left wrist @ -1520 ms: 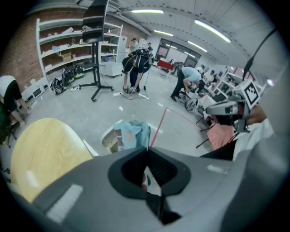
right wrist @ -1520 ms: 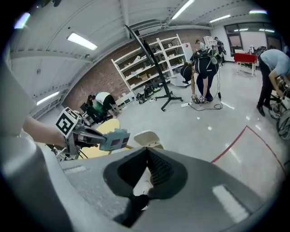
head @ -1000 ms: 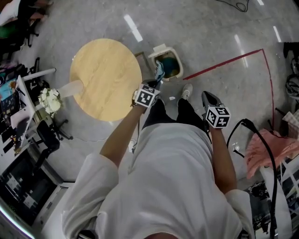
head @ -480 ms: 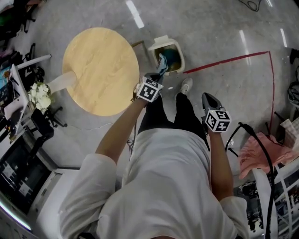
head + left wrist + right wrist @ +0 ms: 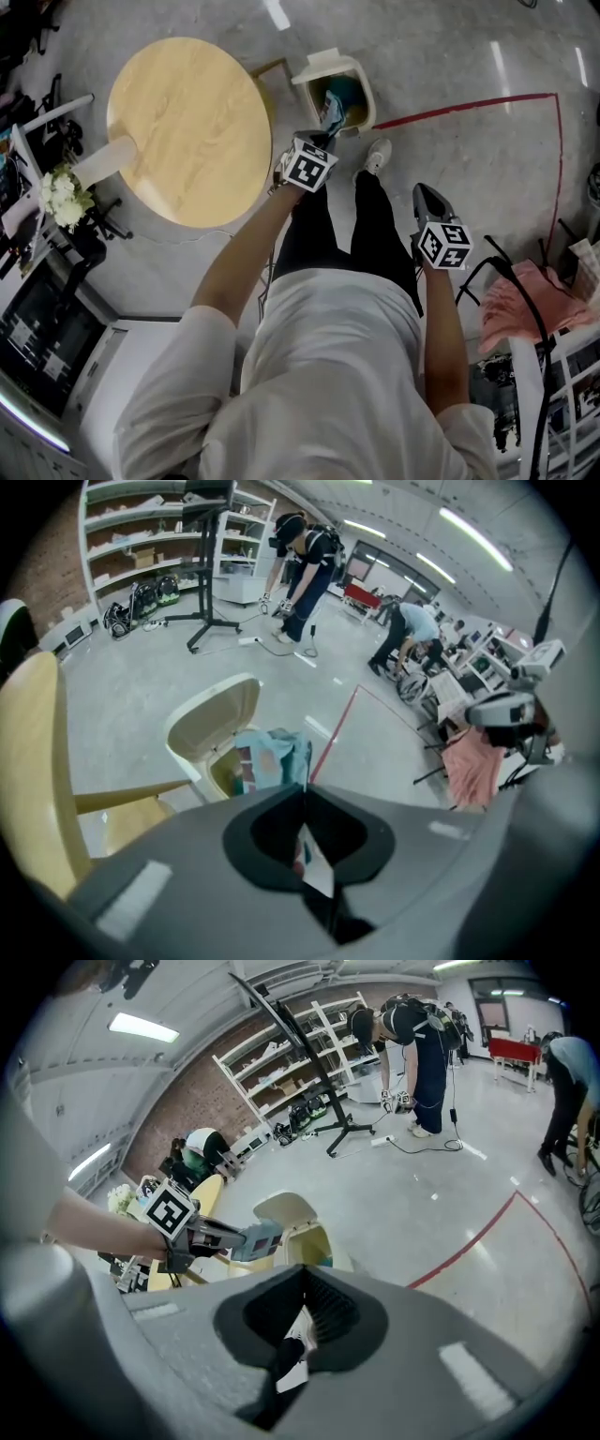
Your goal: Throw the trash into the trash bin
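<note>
white shirt (image 5: 328,375), black trousers (image 5: 323,225), white shoe (image 5: 377,157)

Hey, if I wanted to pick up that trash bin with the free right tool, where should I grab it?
Probably the near rim of the trash bin, from above: its lid stands open, so the thin wall is exposed for the jaws to straddle. Avoid the lid; it likely hinges. The right tool would need opening first.

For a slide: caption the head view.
Left gripper holds teal trash over the open trash bin beside a round wooden table.
</note>
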Tool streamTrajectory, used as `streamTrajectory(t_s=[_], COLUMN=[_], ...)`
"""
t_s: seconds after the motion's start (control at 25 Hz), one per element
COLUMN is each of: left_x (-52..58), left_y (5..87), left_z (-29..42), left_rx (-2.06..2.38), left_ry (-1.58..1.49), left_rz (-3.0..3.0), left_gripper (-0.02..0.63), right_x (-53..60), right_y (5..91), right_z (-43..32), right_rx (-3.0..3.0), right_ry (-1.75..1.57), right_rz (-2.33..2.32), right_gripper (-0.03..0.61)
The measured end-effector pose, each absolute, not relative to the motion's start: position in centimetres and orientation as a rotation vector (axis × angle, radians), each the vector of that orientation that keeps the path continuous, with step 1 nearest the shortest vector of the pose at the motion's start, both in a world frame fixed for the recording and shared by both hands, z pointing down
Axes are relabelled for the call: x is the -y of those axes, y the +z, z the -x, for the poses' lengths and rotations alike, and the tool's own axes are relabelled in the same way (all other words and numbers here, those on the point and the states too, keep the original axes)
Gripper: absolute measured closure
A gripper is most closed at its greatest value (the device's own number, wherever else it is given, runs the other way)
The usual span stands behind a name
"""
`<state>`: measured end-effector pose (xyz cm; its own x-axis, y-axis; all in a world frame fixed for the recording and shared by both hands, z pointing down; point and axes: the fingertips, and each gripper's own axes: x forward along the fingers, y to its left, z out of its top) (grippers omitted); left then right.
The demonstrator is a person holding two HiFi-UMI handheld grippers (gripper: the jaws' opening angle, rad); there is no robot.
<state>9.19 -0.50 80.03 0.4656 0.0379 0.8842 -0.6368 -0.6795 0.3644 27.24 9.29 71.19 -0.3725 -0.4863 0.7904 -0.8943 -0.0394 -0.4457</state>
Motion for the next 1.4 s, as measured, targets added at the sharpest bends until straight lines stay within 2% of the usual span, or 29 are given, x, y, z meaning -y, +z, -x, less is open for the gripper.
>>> streamTrajectory(t_s=[0.96,1.4], left_x=[1.0,2.0], left_y=[92.7,96.8], left_z=[-9.9,-9.0], left_rx=[0.549,0.670], left_ry=[1.157,0.998], left_rz=[-1.915,-1.816], left_gripper=[0.607,0.607], right_x=[-10.1,-10.1], right_y=[80.4,84.0], right_z=[-26.2,-25.8], right_rx=[1.821,1.829], right_ry=[1.453,1.464], right_rz=[-1.445,-1.439], right_gripper=[0.577,0.577])
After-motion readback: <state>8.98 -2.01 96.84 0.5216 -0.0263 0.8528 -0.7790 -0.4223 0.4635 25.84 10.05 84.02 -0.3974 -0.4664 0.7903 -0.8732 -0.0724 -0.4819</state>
